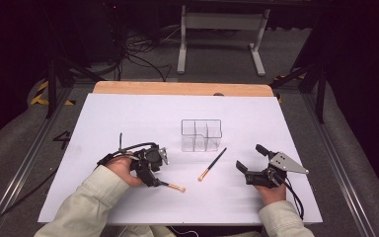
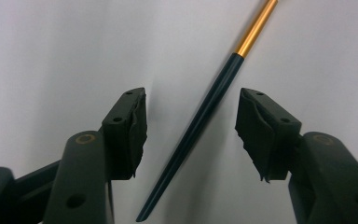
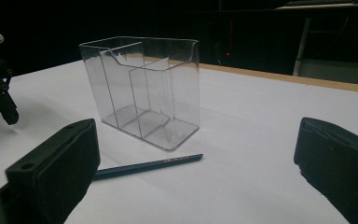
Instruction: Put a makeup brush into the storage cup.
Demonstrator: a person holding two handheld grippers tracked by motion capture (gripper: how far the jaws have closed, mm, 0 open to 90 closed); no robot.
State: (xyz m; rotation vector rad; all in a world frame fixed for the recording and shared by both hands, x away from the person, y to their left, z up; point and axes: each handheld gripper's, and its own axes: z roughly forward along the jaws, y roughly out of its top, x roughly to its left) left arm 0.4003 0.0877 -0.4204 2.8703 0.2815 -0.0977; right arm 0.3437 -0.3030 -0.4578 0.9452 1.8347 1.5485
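A slim dark brush handle with a gold band (image 2: pixel 205 116) lies on the white sheet between the jaws of my left gripper (image 2: pixel 191 100). The pads stand apart on either side and do not touch it. In the high view this gripper (image 1: pixel 155 178) points down at the brush (image 1: pixel 173 186), whose tan end sticks out to the right. A second dark brush (image 1: pixel 212 164) lies slanted in front of the clear three-part holder (image 1: pixel 201 134). My right gripper (image 1: pixel 250 157) rests open to its right, facing the holder (image 3: pixel 142 93) and that brush (image 3: pixel 144 166), with nothing between its jaws (image 3: pixel 196 137).
The white sheet (image 1: pixel 128 118) covers a wooden table whose far edge (image 1: pixel 182 88) shows behind it. Metal rails run along both sides. A white frame and cables stand on the floor beyond. The left gripper (image 3: pixel 0 93) shows at the right gripper view's far left.
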